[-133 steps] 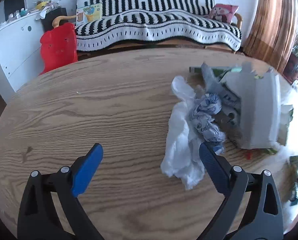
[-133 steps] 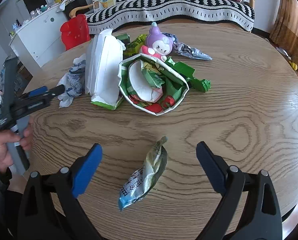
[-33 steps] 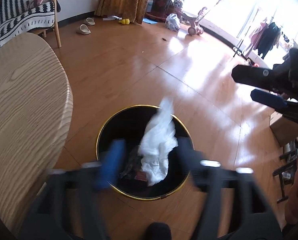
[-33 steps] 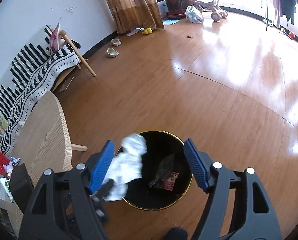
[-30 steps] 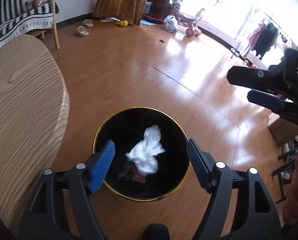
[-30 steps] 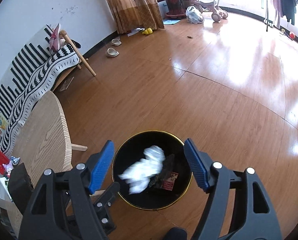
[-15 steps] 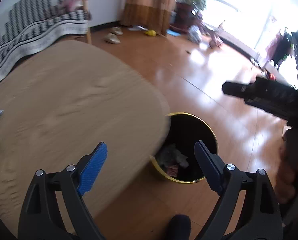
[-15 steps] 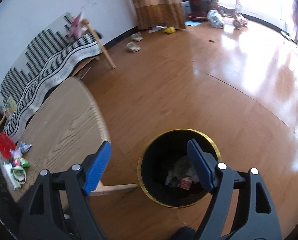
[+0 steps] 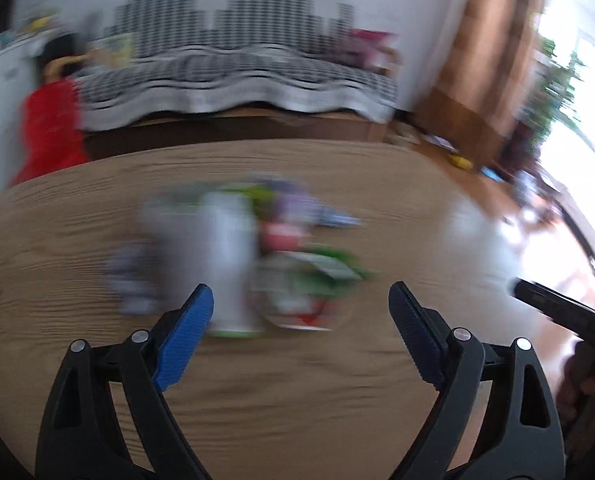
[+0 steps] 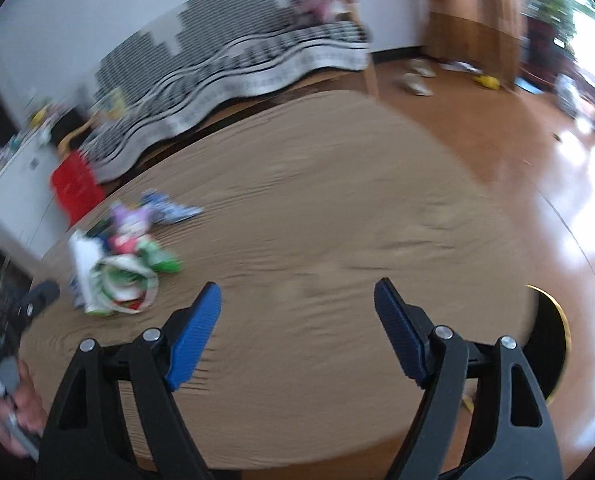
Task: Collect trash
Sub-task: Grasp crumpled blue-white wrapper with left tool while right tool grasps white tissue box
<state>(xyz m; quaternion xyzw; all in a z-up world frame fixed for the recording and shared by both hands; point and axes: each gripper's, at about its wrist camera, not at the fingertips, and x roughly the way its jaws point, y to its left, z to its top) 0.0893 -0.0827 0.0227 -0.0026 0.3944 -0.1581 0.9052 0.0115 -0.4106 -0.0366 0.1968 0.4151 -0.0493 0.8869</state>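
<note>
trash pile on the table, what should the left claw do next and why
Probably ease the left claw forward and down onto the trash pile. It stands open with nothing between its blue pads, and the heap of wrappers and a white pack still lies on the wooden table just beyond it. The view is blurred, so slow first.

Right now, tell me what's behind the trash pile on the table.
Behind the trash pile the bare table runs to its far edge; beyond stand a striped sofa and a red chair. The blur hides anything small lying right behind the pile.
</note>
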